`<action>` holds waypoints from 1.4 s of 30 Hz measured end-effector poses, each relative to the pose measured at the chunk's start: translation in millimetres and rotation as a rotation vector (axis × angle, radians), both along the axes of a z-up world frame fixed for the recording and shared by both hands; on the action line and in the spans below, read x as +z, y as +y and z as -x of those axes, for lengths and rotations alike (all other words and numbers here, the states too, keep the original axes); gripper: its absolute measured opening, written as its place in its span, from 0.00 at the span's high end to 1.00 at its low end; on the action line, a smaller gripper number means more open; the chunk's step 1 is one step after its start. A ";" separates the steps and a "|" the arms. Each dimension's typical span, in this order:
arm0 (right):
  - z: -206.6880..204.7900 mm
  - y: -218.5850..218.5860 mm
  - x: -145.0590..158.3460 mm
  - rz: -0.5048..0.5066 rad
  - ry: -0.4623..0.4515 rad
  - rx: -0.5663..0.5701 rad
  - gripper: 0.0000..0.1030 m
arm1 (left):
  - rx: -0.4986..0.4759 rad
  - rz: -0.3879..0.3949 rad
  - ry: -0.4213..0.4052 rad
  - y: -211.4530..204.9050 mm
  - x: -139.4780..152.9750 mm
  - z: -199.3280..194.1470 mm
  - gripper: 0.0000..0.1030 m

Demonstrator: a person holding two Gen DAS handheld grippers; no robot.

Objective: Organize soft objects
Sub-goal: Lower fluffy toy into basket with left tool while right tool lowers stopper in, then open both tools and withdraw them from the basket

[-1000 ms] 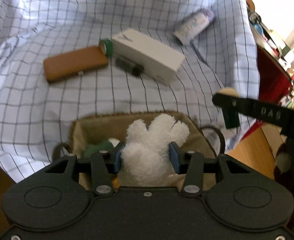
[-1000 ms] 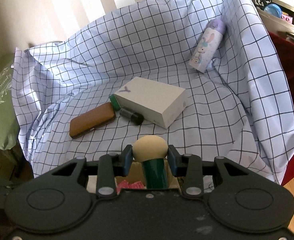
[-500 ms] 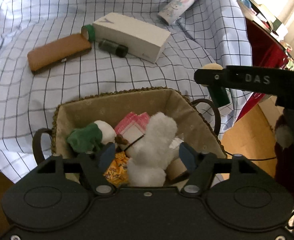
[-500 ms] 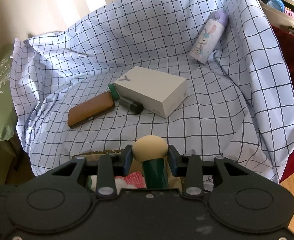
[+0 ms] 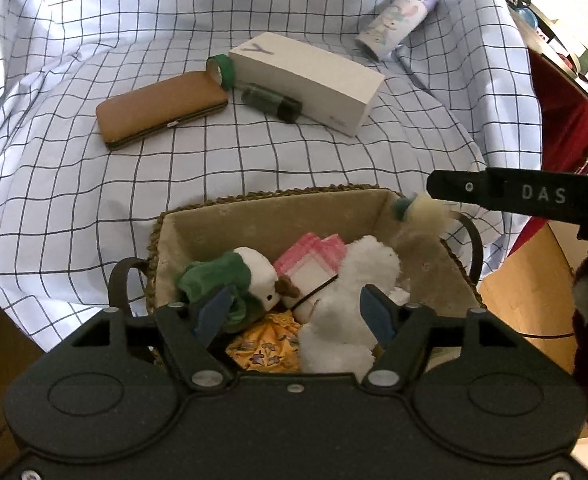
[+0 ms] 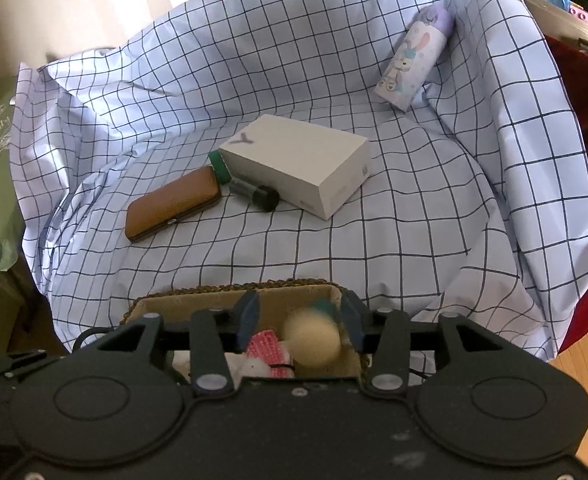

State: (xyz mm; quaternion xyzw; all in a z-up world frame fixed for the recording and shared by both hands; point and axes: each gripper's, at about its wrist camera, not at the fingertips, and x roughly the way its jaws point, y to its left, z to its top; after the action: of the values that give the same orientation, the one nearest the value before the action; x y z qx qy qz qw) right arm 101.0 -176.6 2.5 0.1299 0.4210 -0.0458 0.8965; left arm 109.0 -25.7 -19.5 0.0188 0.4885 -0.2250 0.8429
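The left hand-held gripper [image 5: 294, 314] is hovering over the woven basket [image 5: 278, 196] with its jaws opening and standing moderately wide; the white plush toy [image 5: 354, 280] is lying between them but the blue pads are not pressing on it, and it is resting inside the basket. The right hand-held gripper [image 6: 300, 324] is also opening, its gap narrow; the cream-headed green toy [image 6: 312, 338], blurred, is sitting between its pads without a clear grip, above the basket's 2 o'clock corner. In the left wrist view that same toy is showing at the basket's right rim, just under the right gripper's black finger. Inside the basket, a green-and-white plush [image 5: 234, 276] is lying at 9 o'clock of the white plush, a pink-and-white soft block [image 5: 314, 252] at 12 o'clock, and a yellow patterned cloth [image 5: 270, 344] at 7 o'clock. Beyond the basket, on the checked sheet [image 5: 94, 200], a brown case [image 5: 160, 108], a green tape roll [image 5: 222, 70], a dark cylinder [image 5: 272, 102] and a white box [image 5: 306, 80] are lying close together at 12 o'clock. A pastel bottle [image 5: 396, 22] is lying well apart at 1 o'clock.
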 end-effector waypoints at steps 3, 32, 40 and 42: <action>-0.8 -0.4 -0.5 0.002 0.001 -0.003 0.54 | 0.005 0.000 0.000 -0.5 -1.0 -0.2 0.28; -33.5 7.7 -22.5 -0.018 0.073 -0.013 0.40 | 0.083 -0.030 -0.062 12.7 7.8 -32.3 0.26; -59.9 18.6 -22.2 -0.029 0.053 -0.048 0.23 | 0.129 -0.060 -0.126 21.0 9.6 -66.4 0.25; -66.8 21.4 -23.7 -0.031 0.049 -0.067 0.17 | 0.139 -0.067 -0.142 23.5 8.5 -76.4 0.25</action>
State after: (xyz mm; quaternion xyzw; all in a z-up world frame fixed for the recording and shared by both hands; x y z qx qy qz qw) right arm 167.8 -155.2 -21.2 0.1567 0.4390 -0.0725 0.8817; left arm 185.4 -2.2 -11.0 0.0287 0.4348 -0.1476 0.8879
